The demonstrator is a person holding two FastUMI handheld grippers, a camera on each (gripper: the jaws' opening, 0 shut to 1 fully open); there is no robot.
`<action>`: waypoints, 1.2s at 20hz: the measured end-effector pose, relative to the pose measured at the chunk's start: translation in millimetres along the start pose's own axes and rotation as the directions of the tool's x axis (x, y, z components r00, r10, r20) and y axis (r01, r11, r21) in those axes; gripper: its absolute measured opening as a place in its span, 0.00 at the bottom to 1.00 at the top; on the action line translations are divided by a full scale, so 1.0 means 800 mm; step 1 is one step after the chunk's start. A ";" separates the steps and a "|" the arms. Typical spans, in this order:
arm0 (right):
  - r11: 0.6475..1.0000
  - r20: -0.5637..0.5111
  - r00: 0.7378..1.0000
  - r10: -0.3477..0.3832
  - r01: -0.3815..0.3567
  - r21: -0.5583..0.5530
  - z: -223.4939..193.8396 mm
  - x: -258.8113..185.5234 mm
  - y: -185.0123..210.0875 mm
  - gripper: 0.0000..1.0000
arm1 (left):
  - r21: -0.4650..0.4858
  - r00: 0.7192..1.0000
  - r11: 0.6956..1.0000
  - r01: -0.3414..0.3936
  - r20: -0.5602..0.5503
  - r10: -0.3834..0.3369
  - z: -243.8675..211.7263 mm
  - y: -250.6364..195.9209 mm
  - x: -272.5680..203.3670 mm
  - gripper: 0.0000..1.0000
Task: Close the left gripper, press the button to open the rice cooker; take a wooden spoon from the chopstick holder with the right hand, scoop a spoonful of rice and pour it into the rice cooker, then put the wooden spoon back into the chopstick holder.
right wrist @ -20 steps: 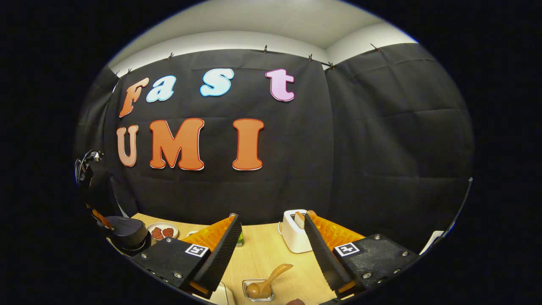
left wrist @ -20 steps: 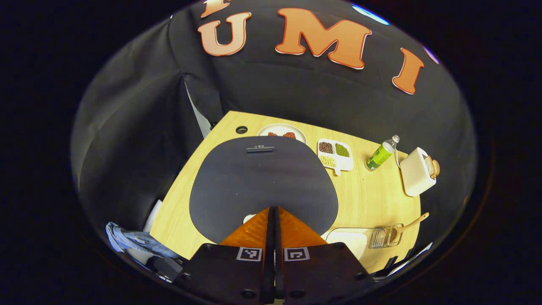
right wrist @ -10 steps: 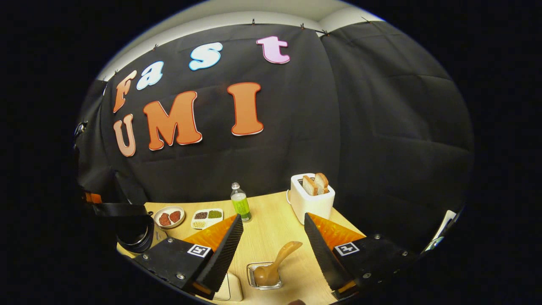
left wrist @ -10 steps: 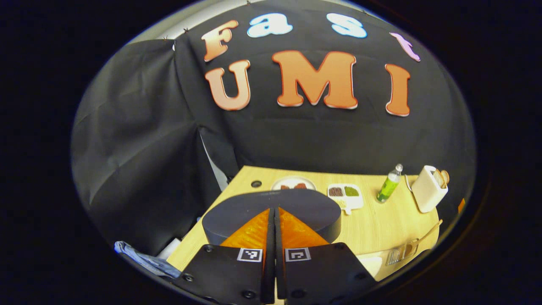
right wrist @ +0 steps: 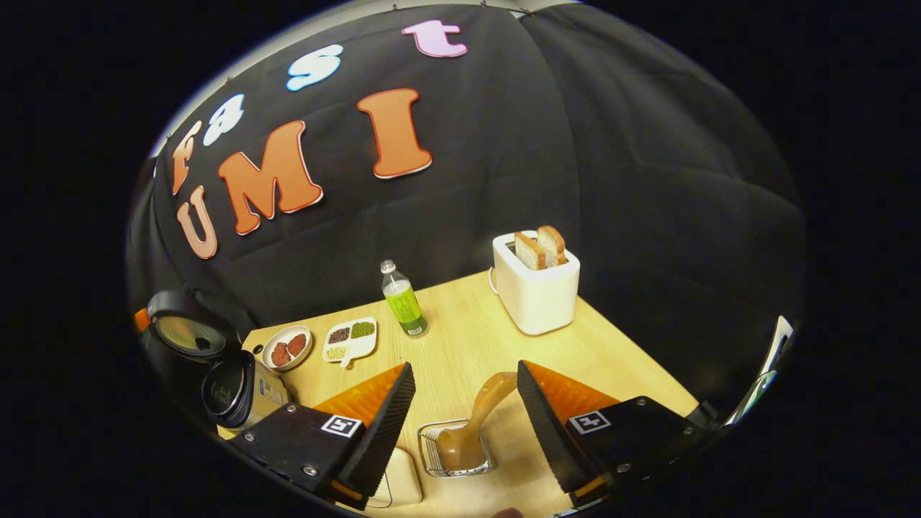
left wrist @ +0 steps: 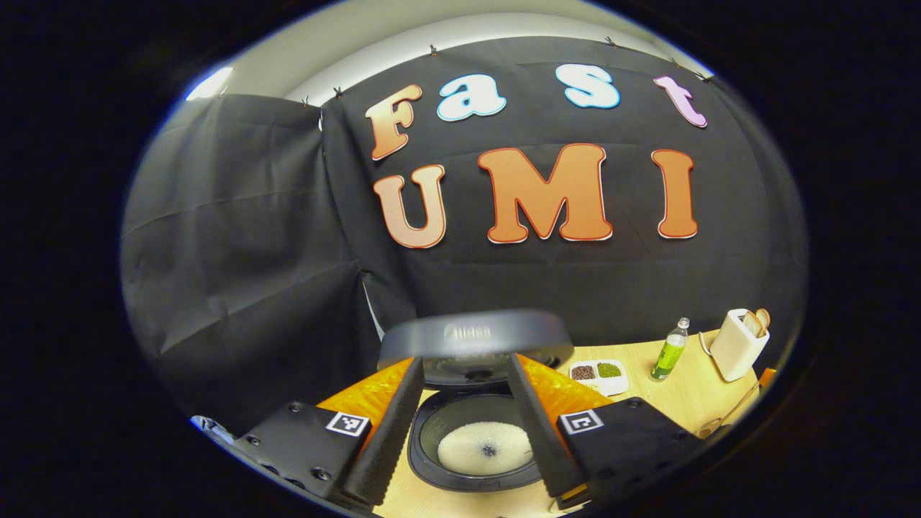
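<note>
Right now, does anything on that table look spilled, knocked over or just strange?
Nothing looks spilled or knocked over. The rice cooker stands with its lid up, white rice inside. The wooden spoon leans in the wire holder, and the bottle and toaster stand upright on the table.

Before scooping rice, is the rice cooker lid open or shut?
Open: the rice cooker lid stands raised, exposing the inner pot.

The raised lid (left wrist: 475, 337) is blurring, its marking unreadable. The left gripper's fingers (left wrist: 381, 424) are covering both sides of the pot (left wrist: 475, 450). The picture's edge is cutting off the spoon (left wrist: 730, 414) at far right; the tray's (left wrist: 599, 375) contents are too small to identify.
</note>
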State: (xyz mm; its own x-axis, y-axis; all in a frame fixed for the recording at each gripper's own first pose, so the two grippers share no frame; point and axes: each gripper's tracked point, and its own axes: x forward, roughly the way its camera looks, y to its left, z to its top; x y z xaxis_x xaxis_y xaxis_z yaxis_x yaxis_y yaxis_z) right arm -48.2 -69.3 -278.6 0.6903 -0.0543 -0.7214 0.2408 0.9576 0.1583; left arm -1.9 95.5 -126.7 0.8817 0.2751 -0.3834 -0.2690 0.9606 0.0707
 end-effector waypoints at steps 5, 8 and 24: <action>0.998 -0.121 0.993 -0.008 0.016 0.062 -0.045 0.028 -0.014 0.87 | 0.070 0.997 0.997 -0.033 0.074 0.027 0.015 0.004 -0.022 0.94; 0.996 -0.185 0.983 0.012 0.004 0.085 -0.071 0.046 -0.013 0.81 | 0.113 0.994 0.993 -0.042 0.109 0.029 0.023 0.002 -0.033 0.94; 0.982 -0.313 0.950 0.002 0.058 0.182 -0.116 0.078 -0.007 0.18 | 0.118 0.997 0.992 -0.042 0.069 0.034 0.007 0.022 -0.046 0.95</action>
State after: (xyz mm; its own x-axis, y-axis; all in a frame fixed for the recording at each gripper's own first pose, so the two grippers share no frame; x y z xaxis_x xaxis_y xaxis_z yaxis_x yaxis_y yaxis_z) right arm -70.3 -51.9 -387.1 0.4425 0.0392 -0.8959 0.4004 0.8853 0.2366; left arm -36.7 102.5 -106.0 0.8969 0.3094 -0.3159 -0.2580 0.9464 0.1945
